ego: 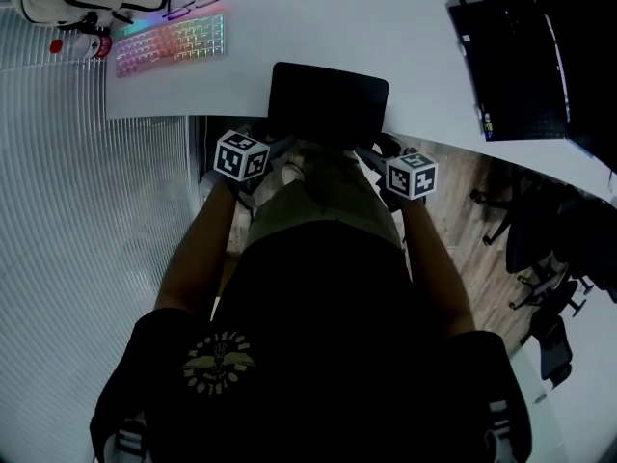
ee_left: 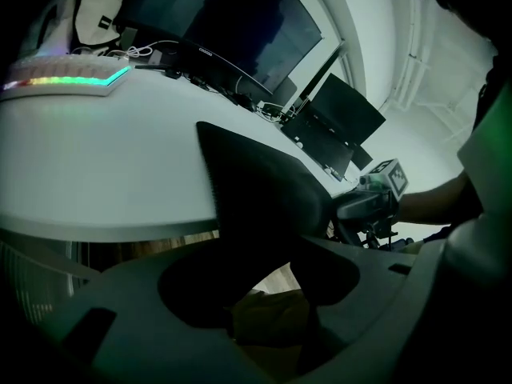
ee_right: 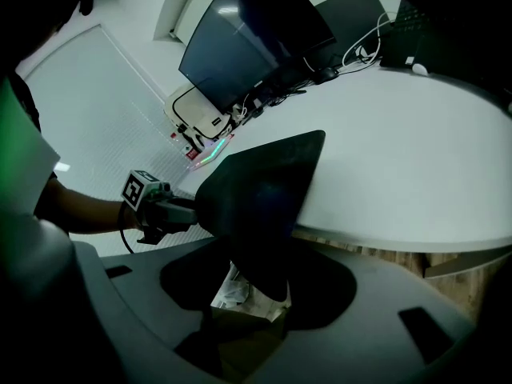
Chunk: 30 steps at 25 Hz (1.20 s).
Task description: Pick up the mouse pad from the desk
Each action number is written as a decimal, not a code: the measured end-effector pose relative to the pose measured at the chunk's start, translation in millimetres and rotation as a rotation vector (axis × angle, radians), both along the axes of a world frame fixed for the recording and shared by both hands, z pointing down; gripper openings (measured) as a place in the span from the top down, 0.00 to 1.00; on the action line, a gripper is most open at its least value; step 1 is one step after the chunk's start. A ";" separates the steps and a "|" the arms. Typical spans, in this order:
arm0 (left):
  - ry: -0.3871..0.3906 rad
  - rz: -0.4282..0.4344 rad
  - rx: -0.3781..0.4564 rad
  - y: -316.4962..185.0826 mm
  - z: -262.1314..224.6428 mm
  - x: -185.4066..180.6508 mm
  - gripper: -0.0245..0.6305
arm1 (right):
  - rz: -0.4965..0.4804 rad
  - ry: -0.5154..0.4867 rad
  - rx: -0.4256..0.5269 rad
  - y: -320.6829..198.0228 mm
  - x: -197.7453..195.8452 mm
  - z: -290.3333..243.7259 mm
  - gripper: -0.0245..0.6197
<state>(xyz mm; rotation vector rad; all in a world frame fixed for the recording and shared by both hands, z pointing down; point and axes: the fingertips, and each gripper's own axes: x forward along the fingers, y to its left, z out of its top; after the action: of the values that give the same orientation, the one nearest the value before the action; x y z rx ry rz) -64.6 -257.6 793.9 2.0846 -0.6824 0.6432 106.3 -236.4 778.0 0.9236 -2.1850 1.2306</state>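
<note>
Mouse pad (ego: pixel 328 99) sits upper centre of the head view, its near edge overhanging the desk (ego: pixel 318 17). Left gripper (ego: pixel 273 145) and right gripper (ego: pixel 379 150) are both spread, each straddling a near corner without pinching. Judgement: seat the corners deep, close both evenly, lift level.

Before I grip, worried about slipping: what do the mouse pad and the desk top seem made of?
Mouse pad: likely matte black cloth over rubber; no glare, and its overhanging end seems to droop.
Desk top: smooth white laminate or painted board, probably; even, seamless, slight sheen.
</note>
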 end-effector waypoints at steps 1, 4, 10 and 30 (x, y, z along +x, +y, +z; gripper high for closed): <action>-0.012 -0.013 -0.006 0.3 -0.6 -2.0 0.62 | 0.009 0.009 0.003 -0.3 2.2 -1.3 0.66; -0.043 -0.047 -0.014 1.7 -6.1 -7.7 0.83 | 0.021 0.028 0.005 -0.8 6.3 -7.2 0.78; -0.127 -0.053 -0.047 10.0 -24.8 -4.7 0.93 | 0.009 0.060 0.031 -2.3 -0.3 -35.7 0.94; -0.153 -0.118 0.314 -15.7 -160.3 -33.7 0.93 | -0.050 0.157 0.330 -21.3 -31.9 -167.4 0.94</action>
<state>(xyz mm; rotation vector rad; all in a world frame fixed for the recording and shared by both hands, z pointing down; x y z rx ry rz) -98.4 -273.3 633.7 2.2740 -1.0421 0.6674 74.5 -257.7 610.6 1.0470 -2.3062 0.7583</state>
